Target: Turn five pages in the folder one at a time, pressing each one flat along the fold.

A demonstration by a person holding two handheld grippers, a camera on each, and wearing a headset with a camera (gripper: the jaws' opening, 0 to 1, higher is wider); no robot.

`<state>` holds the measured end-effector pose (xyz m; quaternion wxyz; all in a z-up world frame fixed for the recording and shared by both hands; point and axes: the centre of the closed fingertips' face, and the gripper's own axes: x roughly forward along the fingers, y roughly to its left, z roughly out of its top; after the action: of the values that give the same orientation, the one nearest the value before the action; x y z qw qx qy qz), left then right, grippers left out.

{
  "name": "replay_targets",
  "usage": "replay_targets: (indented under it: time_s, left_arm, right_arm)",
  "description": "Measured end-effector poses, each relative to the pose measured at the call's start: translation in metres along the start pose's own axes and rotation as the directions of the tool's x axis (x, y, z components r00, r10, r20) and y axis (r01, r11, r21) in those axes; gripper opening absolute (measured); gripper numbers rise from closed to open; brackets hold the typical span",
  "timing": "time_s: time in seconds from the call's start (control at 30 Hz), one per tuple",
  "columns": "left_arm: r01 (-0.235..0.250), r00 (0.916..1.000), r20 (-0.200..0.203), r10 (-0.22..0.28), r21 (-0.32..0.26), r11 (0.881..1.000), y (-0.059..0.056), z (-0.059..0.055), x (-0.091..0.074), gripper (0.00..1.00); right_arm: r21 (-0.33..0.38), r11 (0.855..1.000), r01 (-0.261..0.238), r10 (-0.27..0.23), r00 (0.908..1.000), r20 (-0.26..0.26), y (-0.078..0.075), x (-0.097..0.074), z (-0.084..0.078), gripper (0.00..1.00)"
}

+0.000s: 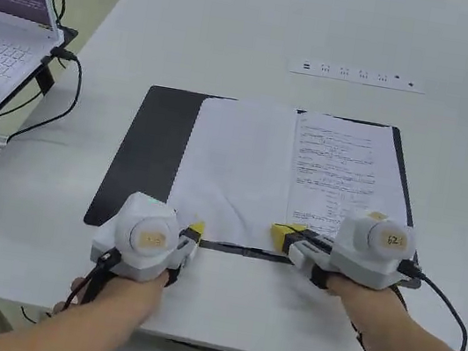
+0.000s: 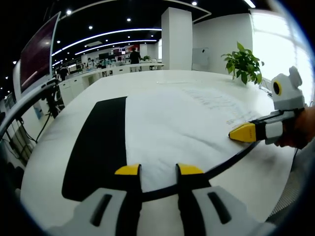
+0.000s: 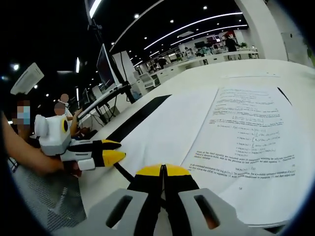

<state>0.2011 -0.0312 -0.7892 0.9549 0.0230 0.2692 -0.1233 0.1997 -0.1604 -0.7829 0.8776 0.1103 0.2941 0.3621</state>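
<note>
White table (image 1: 241, 16) is being covered by a folder (image 1: 143, 161). At seven o'clock, the left gripper (image 1: 196, 227) is being held agape. At five, the right gripper (image 1: 282, 234) is being held pinched together. Nothing is being gripped.

We find the head view evenly bright: the white table (image 1: 241, 16) nearly washes out beyond the folder (image 1: 144, 152), with soft shadows at its near edge. In the left gripper view daylight flares white right of the folder, and ceiling spotlights (image 2: 129, 19) glint above it. Both gripper views bow toward their edges; text on the printed page (image 3: 256, 128) reads soft
</note>
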Motion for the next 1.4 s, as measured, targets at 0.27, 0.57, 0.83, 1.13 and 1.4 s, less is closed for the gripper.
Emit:
replay_targets:
  time_s: [0.27, 0.57, 0.83, 1.13, 1.4]
  left_arm:
    - [0.005, 1.0, 0.0, -0.005, 0.004, 1.0, 0.0, 0.001, -0.002, 0.27]
    - [0.004, 1.0, -0.008, -0.004, 0.003, 1.0, 0.0, 0.0, -0.003, 0.27]
    - [0.019, 0.9969, -0.076, -0.02, -0.012, 1.0, -0.002, 0.002, -0.003, 0.28]
    - [0.101, 0.983, -0.141, -0.117, -0.118, 0.988, -0.022, 0.024, -0.025, 0.39]
    - [0.145, 0.9824, -0.092, -0.163, -0.172, 0.974, -0.031, 0.059, -0.065, 0.43]
  right_arm:
    - [0.081, 0.997, -0.005, 0.007, 0.9996, -0.027, 0.01, -0.012, -0.013, 0.0]
    - [0.16, 0.987, -0.018, 0.024, 0.9989, -0.04, 0.031, -0.027, -0.012, 0.0]
    - [0.232, 0.973, -0.019, 0.02, 0.9998, -0.002, 0.055, -0.051, 0.006, 0.0]
    - [0.305, 0.948, 0.085, -0.103, 0.9937, 0.044, 0.042, -0.099, 0.03, 0.0]
    - [0.334, 0.93, 0.153, -0.184, 0.981, 0.062, 0.022, -0.135, 0.051, 0.0]
